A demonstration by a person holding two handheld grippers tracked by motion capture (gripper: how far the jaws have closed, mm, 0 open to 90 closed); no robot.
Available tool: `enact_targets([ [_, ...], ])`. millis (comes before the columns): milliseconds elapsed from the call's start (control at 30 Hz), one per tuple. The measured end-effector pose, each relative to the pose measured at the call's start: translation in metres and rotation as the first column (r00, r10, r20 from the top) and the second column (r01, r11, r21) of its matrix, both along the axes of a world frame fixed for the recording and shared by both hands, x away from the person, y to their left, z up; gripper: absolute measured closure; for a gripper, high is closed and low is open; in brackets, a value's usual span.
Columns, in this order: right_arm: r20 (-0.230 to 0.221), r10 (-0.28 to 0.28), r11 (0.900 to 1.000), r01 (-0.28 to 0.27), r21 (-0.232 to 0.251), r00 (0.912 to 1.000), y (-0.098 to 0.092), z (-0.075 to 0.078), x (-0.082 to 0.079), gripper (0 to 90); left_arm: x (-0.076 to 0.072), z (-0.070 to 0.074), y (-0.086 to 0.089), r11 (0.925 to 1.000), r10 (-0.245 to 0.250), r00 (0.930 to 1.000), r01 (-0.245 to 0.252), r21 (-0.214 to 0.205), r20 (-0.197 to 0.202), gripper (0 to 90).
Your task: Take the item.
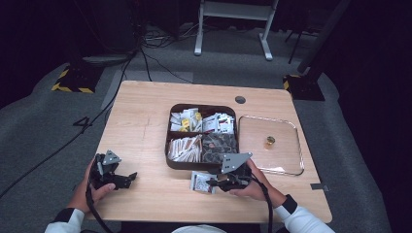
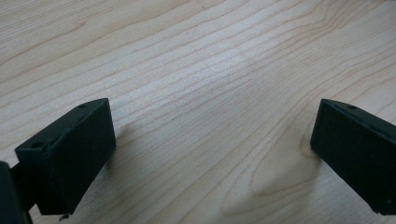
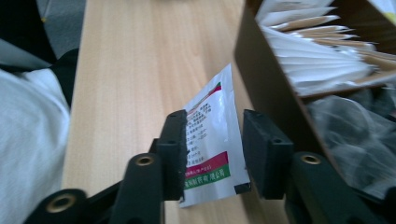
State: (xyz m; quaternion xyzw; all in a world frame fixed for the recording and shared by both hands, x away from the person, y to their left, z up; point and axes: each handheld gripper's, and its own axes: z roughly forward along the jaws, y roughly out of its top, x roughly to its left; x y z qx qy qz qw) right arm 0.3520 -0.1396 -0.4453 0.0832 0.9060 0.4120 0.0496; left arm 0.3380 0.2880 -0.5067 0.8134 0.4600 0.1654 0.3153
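Brown tray [image 1: 171,145], 4 compartments: assorted sachets. Clear tray [image 1: 291,160]: small gold item [image 1: 269,141]. Sachet [image 3: 210,140] between parted right gripper [image 3: 212,154] jaws, long axis along them; left gripper [image 2: 210,154] jaws wide apart

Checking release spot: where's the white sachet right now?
High view: the white sachet lies on the table just in front of the brown tray, between the right gripper's parted jaws.

Worktop [image 1: 145,145]: one.
Divided box [image 1: 171,145]: one, four compartments.
Clear tray [image 1: 286,160]: one.
Small gold item [image 1: 269,141] in tray: one.
Loose packet [image 3: 212,140]: one.
Grippers: two, left gripper [image 1: 127,178], right gripper [image 1: 214,183].
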Motion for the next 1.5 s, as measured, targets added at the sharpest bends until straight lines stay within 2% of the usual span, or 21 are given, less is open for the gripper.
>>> enact_targets([
  [367, 0.012, -0.054, 0.9984, 0.054, 0.019, 0.9985, -0.01, 0.005, 0.008, 52.4, 0.0, 0.0, 0.0, 1.0, 0.0, 1.0, 0.0, 0.0, 0.0, 0.3],
  [567, 0.025, -0.093, 0.9946, 0.092, 0.048, 0.9954, -0.016, 0.009, 0.012, 40.9, 0.0, 0.0, 0.0, 1.0, -0.001, 1.0, 0.001, 0.001, 0.0, 0.3],
  [733, 0.049, -0.138, 0.9887, 0.135, 0.065, 0.9892, -0.026, 0.015, 0.018, 35.9, 0.0, 0.0, 0.0, 1.0, -0.001, 1.0, 0.001, 0.001, 0.0, 0.3],
  [900, 0.065, -0.185, 0.9811, 0.18, 0.07, 0.9806, -0.04, 0.019, 0.025, 35.4, 0.0, 0.0, 0.0, 1.0, 0.0, 1.0, 0.0, 0.0, 0.0, 0.3],
  [1067, 0.085, -0.245, 0.9681, 0.239, 0.077, 0.9658, -0.053, 0.022, 0.032, 32.7, 0.0, 0.0, 0.0, 1.0, -0.001, 1.0, 0.001, 0.001, 0.0, 0.3],
  [1233, 0.092, -0.308, 0.9498, 0.3, 0.089, 0.947, -0.068, 0.024, 0.039, 32.3, 0.0, 0.0, 0.0, 1.0, -0.001, 1.0, 0.001, 0.001, 0.0, 0.3],
  [1500, 0.083, -0.416, 0.9068, 0.406, 0.113, 0.9056, -0.099, 0.025, 0.052, 32.3, 0.001, 0.0, 0.0, 1.0, -0.002, 1.0, 0.002, -0.004, -0.006, 0.1],
])
